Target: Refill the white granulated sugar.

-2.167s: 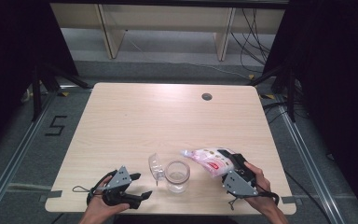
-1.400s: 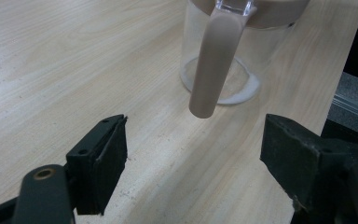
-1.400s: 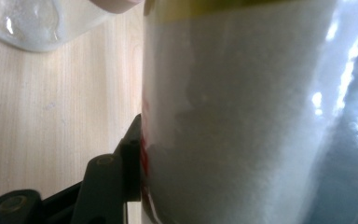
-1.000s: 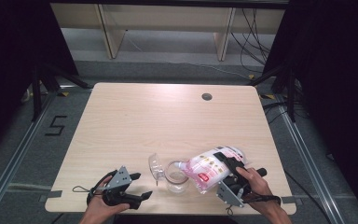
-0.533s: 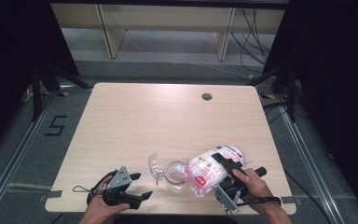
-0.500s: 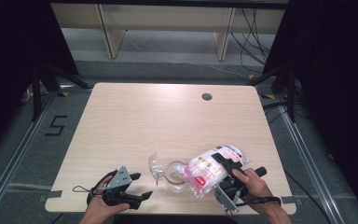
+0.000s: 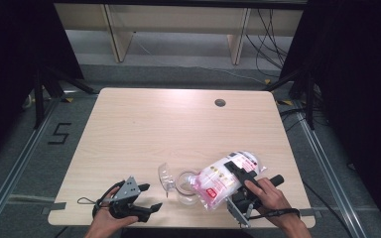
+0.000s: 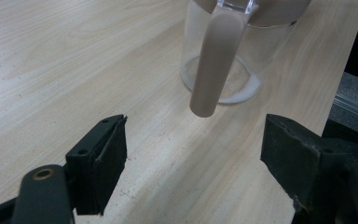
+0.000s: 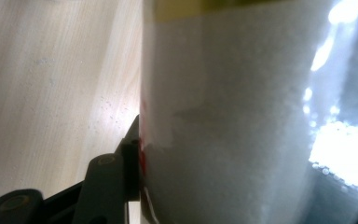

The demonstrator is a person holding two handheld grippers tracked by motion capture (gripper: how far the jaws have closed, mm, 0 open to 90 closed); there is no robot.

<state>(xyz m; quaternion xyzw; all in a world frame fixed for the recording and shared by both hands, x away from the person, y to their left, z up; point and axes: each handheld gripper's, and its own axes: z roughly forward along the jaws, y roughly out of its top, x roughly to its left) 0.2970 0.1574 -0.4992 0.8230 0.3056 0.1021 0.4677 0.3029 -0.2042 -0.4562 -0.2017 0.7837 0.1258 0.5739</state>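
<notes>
Right gripper clenches a tilted bag over the glass pitcher; left gripper gapes beside it.

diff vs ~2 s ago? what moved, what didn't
The right gripper, shut on the bag of white granules throughout, has swung it from lying flat beside the clear cup to tilted, low end over the cup's rim, and shifted it toward the person's left. Nothing was picked up or released. The left gripper stayed open at the near table edge; the cup has not moved.
</notes>
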